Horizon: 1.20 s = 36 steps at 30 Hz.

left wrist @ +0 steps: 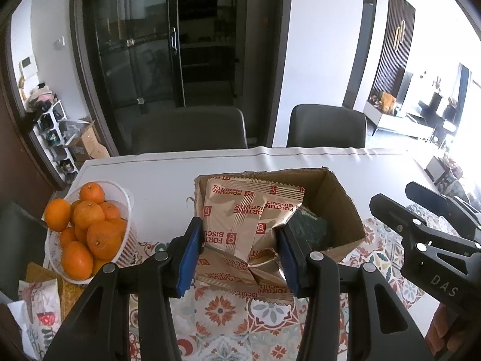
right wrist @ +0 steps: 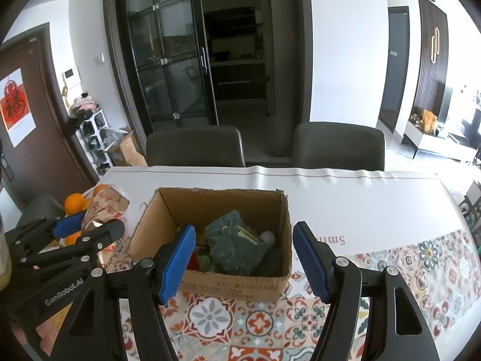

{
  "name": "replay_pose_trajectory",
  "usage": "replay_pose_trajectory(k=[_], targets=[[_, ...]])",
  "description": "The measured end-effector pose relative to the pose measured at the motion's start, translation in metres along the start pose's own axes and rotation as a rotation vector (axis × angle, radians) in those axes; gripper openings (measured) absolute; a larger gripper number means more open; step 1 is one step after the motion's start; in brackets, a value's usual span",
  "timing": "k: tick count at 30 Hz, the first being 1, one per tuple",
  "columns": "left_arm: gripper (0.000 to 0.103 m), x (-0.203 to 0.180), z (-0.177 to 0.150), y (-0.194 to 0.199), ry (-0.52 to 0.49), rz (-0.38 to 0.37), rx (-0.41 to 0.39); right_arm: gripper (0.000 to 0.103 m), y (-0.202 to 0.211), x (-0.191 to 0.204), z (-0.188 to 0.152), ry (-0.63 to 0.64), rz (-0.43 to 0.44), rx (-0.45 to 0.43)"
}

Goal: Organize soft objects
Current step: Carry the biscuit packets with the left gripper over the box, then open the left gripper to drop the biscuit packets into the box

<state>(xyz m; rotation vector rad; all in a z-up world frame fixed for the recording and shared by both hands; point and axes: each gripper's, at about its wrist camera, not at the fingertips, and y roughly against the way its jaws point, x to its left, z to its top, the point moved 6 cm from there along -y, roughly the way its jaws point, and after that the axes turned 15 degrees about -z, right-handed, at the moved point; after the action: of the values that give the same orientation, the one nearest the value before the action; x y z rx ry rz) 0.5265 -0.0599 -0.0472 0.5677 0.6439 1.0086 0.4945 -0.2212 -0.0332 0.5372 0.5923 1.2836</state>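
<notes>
Task partly done: a green cloth (right wrist: 236,245) already lies in the cardboard box (right wrist: 228,282). The left gripper (left wrist: 239,254) clamps a biscuit packet (left wrist: 240,216) (more packets beneath) at the box's near left edge, long axis upright, top leaning boxward. The right gripper (right wrist: 243,260) hangs spread, empty, before the box.

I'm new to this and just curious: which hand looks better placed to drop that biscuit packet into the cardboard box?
Probably the left. The left gripper is shut on the biscuit packet, beside the cardboard box. The right gripper is open and holds nothing.
</notes>
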Motion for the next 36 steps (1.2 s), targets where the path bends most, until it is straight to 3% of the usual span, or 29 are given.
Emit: replay_pose_trajectory(k=[22, 24, 26, 27, 36], targets=[[0.048, 0.025, 0.007, -0.087, 0.004, 0.027, 0.164, 0.069, -0.088, 0.008, 0.000, 0.062, -0.034, 0.151], [0.050, 0.027, 0.005, -0.093, 0.007, 0.030, 0.174, 0.069, -0.094, 0.008, -0.002, 0.068, -0.034, 0.166], [0.065, 0.029, 0.003, -0.098, 0.003, 0.043, 0.183, 0.069, -0.099, 0.008, -0.003, 0.073, -0.041, 0.177], [0.067, 0.030, 0.003, -0.099, 0.002, 0.049, 0.184, 0.069, -0.101, 0.008, -0.004, 0.074, -0.043, 0.182], [0.076, 0.030, -0.006, -0.074, -0.003, 0.120, 0.139, 0.069, -0.092, 0.003, -0.014, 0.056, -0.056, 0.195]])
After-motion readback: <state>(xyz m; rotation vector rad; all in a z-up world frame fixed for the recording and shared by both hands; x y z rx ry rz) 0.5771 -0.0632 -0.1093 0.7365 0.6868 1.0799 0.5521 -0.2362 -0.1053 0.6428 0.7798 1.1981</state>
